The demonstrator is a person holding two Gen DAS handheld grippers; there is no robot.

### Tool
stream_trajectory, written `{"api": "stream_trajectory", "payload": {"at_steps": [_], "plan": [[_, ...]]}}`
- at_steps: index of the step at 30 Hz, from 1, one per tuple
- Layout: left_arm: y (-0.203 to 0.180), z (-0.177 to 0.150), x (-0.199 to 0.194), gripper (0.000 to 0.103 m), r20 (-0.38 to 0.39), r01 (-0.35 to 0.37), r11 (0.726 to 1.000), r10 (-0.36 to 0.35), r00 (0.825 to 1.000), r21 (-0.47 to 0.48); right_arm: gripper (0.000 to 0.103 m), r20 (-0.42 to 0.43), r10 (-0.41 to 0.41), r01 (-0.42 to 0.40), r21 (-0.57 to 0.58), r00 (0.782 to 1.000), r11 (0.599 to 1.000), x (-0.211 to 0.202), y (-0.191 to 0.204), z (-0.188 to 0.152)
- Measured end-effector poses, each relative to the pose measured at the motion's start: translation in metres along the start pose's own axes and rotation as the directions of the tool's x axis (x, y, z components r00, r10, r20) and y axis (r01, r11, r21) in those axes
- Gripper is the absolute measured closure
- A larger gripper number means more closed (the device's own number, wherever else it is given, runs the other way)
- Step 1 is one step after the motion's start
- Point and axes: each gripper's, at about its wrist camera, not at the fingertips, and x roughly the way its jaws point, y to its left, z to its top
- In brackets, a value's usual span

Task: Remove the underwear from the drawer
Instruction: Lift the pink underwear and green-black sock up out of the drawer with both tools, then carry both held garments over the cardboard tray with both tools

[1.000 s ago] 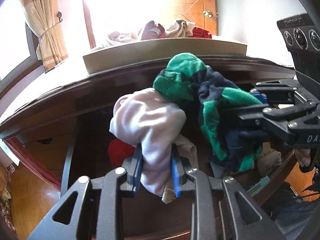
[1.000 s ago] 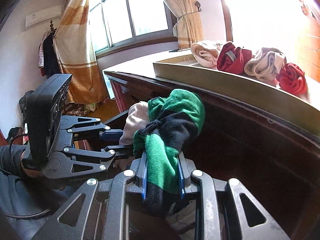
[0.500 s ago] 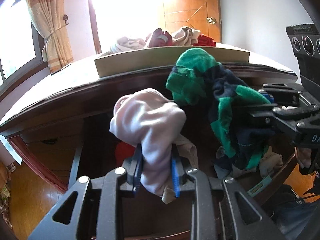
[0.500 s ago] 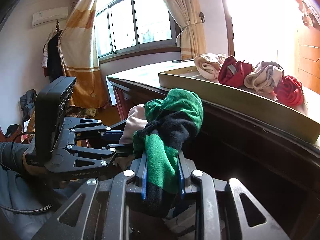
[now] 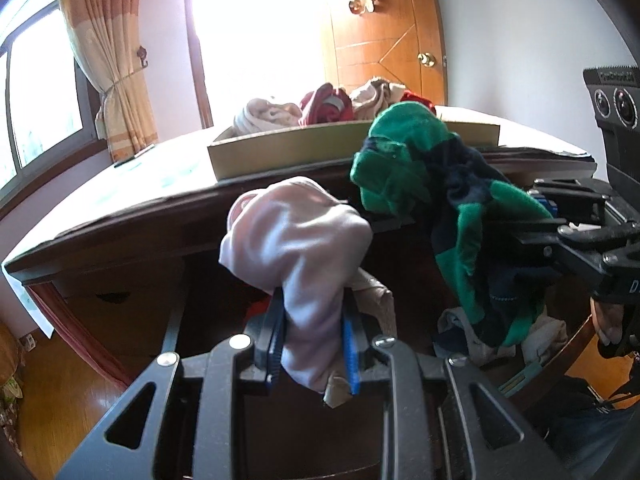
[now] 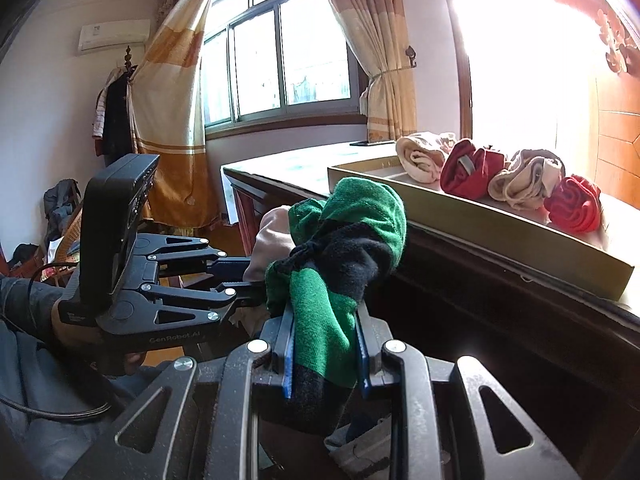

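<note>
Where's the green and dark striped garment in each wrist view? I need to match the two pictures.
Left wrist view: the green and dark striped garment hangs right of centre, clamped from the right by the right tongs.
Right wrist view: it sits at centre, rising out of the right tongs at the bottom.
Shared landmark: the shallow box on the dresser top, holding rolled beige and red clothes, lies just behind the garment in both.
</note>
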Motion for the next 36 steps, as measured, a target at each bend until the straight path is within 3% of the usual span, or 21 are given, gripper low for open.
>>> {"api": "stream_trajectory", "payload": {"at_steps": [36], "plan": [[-0.005,0.014,-0.032,0.08,0.185,-0.034,0.999,0.029,0.982,0.025,0.078,0.201,0.001,-0.011,0.045,0.98,0.999,-0.035,-0.006,0.002]]}}
